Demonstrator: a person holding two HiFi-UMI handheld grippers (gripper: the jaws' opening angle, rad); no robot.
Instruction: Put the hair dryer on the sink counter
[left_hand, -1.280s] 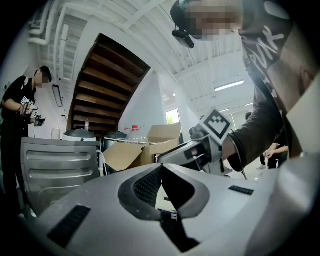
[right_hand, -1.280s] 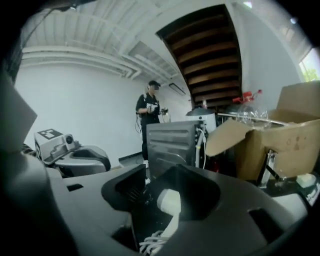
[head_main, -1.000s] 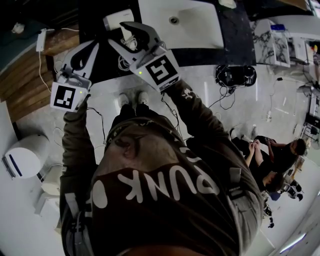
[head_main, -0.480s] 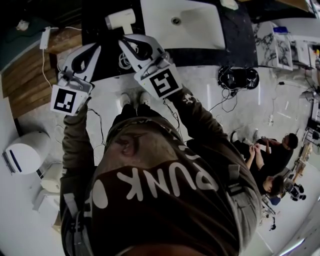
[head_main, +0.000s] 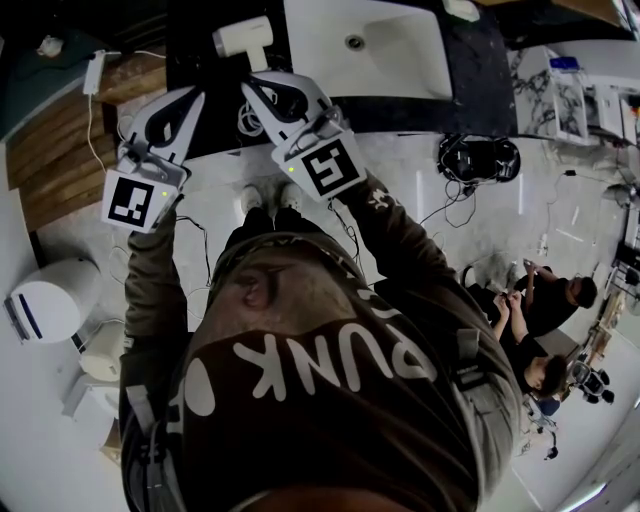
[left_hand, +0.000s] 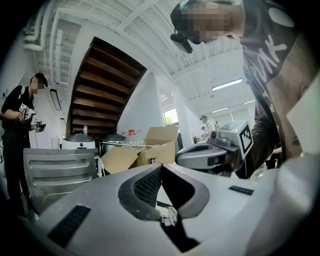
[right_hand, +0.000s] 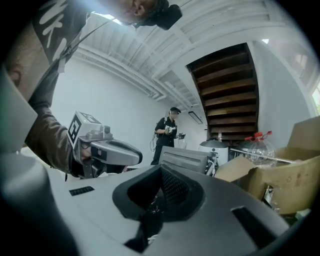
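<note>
The white hair dryer (head_main: 243, 38) lies on the dark sink counter (head_main: 470, 72), just left of the white basin (head_main: 395, 55). Its white cord (head_main: 246, 120) trails off the counter's front edge. My right gripper (head_main: 257, 86) is shut and empty, its tip a short way in front of the dryer and apart from it. To its left, my left gripper (head_main: 192, 98) is also shut on nothing. In the left gripper view the jaws (left_hand: 160, 169) meet with nothing between, and the right gripper (left_hand: 215, 152) shows beside them. The right gripper view shows closed jaws (right_hand: 161, 171).
Wooden steps (head_main: 50, 170) lie to the left, with a white round appliance (head_main: 50, 305) on the floor. Black cables (head_main: 472, 155) lie by the counter. Two people (head_main: 545, 300) sit at the right. A cardboard box (left_hand: 150, 147) and a standing person (right_hand: 167, 131) are beyond.
The right gripper's jaws, open around the hair dryer a second ago, have shut and drawn back. The dryer stays on the counter. The left gripper has barely moved.
</note>
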